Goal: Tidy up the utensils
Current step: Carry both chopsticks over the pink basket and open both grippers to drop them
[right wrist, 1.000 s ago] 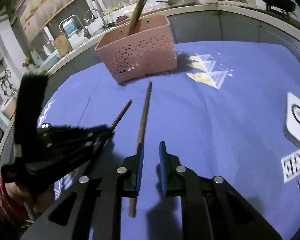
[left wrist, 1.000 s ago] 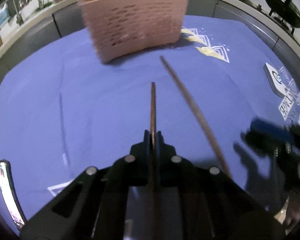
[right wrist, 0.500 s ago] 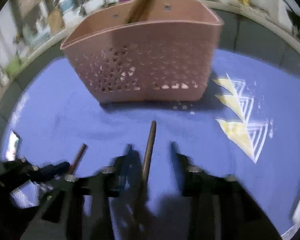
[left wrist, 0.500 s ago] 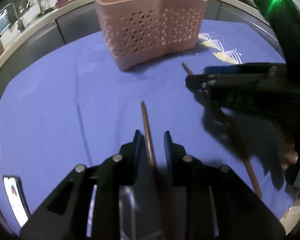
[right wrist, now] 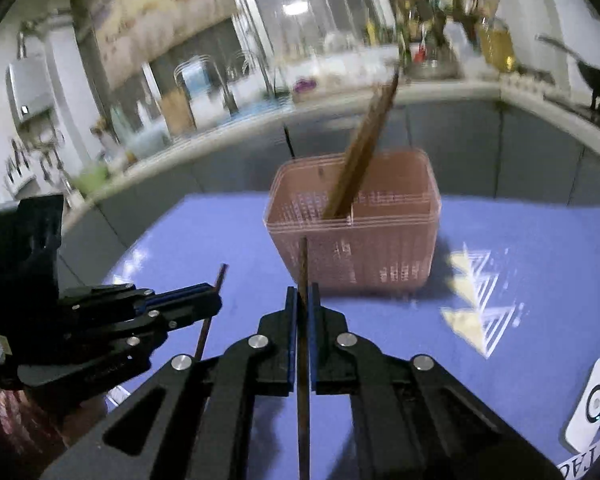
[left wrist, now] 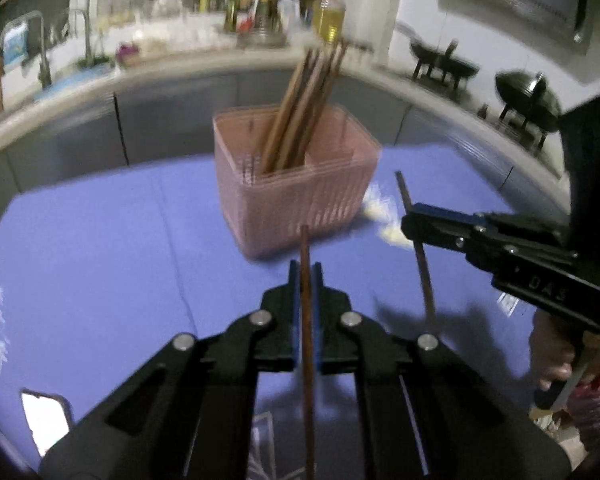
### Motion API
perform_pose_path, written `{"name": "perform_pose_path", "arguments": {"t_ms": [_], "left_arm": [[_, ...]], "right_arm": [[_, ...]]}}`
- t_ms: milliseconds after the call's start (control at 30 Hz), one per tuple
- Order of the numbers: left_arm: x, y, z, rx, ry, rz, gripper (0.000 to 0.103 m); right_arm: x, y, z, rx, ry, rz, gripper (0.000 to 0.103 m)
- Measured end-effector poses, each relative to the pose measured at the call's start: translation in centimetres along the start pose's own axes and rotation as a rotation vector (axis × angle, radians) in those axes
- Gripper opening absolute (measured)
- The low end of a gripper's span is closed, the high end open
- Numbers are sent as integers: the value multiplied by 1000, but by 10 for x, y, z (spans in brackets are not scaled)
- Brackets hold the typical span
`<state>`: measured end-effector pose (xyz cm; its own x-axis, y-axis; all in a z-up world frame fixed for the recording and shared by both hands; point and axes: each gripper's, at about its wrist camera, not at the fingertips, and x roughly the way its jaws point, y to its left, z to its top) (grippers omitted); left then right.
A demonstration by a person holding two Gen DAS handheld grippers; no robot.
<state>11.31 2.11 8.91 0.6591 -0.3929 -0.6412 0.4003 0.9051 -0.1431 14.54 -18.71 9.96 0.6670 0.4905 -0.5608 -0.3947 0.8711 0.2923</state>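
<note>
Both chopsticks are now lifted off the worktop (left wrist: 100, 240): left tool (left wrist: 305, 280) clamped on left chopstick (left wrist: 306, 320), right tool (right wrist: 303, 304) on right chopstick (right wrist: 302, 344) (pink basket (right wrist: 380, 256) just ahead, ready for dropping in)

Chopsticks, brown wood: one (left wrist: 306, 320) clamped in left gripper (left wrist: 306, 276), one (right wrist: 302, 320) in right gripper (right wrist: 302, 300). Pink perforated basket (left wrist: 300, 204) ahead, holding leaning chopstick bundle (left wrist: 304, 108).

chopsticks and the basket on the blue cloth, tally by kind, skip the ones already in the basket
Chopsticks held in a tool: 2, one in the left tool and one in the right tool
Pink basket: 1
Total: 3
</note>
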Motion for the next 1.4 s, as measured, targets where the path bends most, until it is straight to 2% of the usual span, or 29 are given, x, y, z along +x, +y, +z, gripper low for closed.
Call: {"name": "perform_pose_path", "arguments": {"t_ms": [67,167,433,600,767,867,1000,1133,1233,1333,1400], "left_arm": [[-20,-4,11,12,-61,-7,4],[-37,-8,21,18,-112,-15,4],[-66,-6,63,15,-206,-15,4],[-90,-6,113,30,-324,15,4],[-84,-6,164,45,-373,63,4],[-67,-4,181,55,-344,85,4],[-31,1,186,59,-281,111,4],[27,4,174,73,-155,153,5],[57,8,162,71,-67,202,14],[55,18,153,18,-68,187,23],[42,25,154,-18,-106,193,26]], "right_arm": [[-14,3,11,7,-58,4,5],[-26,4,24,21,-116,19,5],[-43,16,53,1,-197,13,5],[-52,18,104,-12,-281,-12,5],[-42,13,156,-1,-350,-48,5],[-24,8,171,-1,-357,-74,5],[15,-6,171,28,-327,-86,5],[61,-20,149,74,-229,-74,6],[90,-27,134,94,-108,-122,8],[81,-25,128,93,-118,-115,23],[67,-22,129,101,-162,-116,47]]}}
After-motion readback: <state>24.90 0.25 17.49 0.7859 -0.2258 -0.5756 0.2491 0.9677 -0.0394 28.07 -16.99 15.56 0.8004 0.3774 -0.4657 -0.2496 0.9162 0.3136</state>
